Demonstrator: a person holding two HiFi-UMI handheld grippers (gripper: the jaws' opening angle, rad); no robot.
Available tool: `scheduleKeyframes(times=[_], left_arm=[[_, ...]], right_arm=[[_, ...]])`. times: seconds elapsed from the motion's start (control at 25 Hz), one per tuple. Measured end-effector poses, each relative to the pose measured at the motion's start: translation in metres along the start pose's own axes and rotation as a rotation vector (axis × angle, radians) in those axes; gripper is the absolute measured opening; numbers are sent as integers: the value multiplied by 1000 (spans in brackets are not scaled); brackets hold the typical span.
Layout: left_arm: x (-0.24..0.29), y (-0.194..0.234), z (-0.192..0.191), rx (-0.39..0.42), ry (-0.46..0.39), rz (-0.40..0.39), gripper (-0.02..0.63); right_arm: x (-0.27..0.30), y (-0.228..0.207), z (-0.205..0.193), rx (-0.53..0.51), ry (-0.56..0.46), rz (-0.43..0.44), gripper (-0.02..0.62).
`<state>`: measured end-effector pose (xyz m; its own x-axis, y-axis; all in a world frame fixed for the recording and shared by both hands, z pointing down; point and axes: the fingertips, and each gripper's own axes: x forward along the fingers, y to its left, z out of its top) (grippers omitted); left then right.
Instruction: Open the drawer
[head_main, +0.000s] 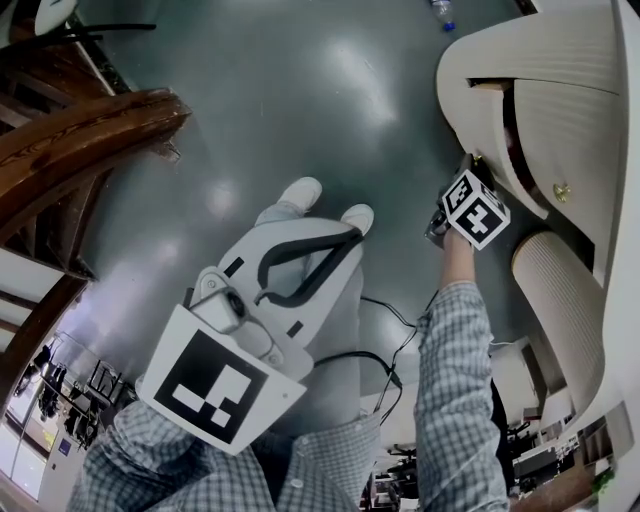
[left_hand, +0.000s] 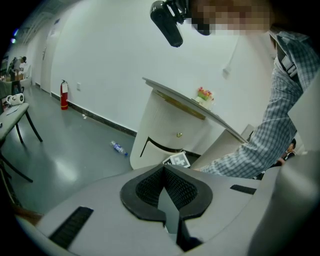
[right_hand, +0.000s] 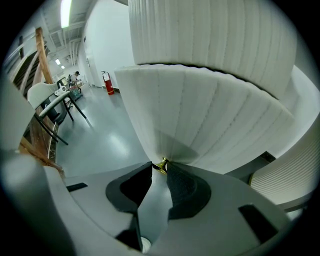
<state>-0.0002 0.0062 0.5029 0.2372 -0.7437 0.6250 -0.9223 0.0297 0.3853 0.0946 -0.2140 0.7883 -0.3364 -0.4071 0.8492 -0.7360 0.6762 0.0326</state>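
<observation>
**Inspector:** Nearest item first. Condition?

**Assistant:** The left hand-held gripper (left_hand: 164, 170) is held low in front of the person. Its jaws are together with nothing between them, and it points out over the floor (head_main: 300, 100).

**Inspector:** Distance from the work?

**Assistant:** Well apart from it. The right hand is the nearer one.

**Inspector:** The right, then.

**Assistant:** The right hand-held gripper (right_hand: 159, 170) has its jaws drawn nearly together. The tips pinch a small gold knob (right_hand: 161, 164), one pad on each side.

**Inspector:** Where is the drawer?

**Assistant:** The drawer (right_hand: 210, 115) lies dead ahead, just past the jaw tips. It has a curved, ribbed white front, and the knob sits at its lower edge. It belongs to the cabinet (head_main: 560, 60) at the person's right.

**Inspector:** Open?

**Assistant:** A dark gap shows along its top edge. I cannot tell how far out it stands.

**Inspector:** What does the next move depend on?

**Assistant:** In my judgement, the knob's stem points back along the jaws. The pull should run straight back along that line, toward the person.
</observation>
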Motion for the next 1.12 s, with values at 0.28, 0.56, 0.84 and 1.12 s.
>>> scheduleKeyframes(times=[0.28,0.56,0.84,1.12], left_arm=[[0,8,-2,4,3,5,5],[-2,-2,-6,5,6,-12,5],[-1,-5,-5,14,7,-23,5],[-3,-3,-4,24,5,-29,5]], right_arm=[[-4,16,-25,14,43,-2,86],[-18,36,-54,15,77,16,86],[-30,54,-77,17,103,21,86],[-41,70,-97,32,129,7,86]])
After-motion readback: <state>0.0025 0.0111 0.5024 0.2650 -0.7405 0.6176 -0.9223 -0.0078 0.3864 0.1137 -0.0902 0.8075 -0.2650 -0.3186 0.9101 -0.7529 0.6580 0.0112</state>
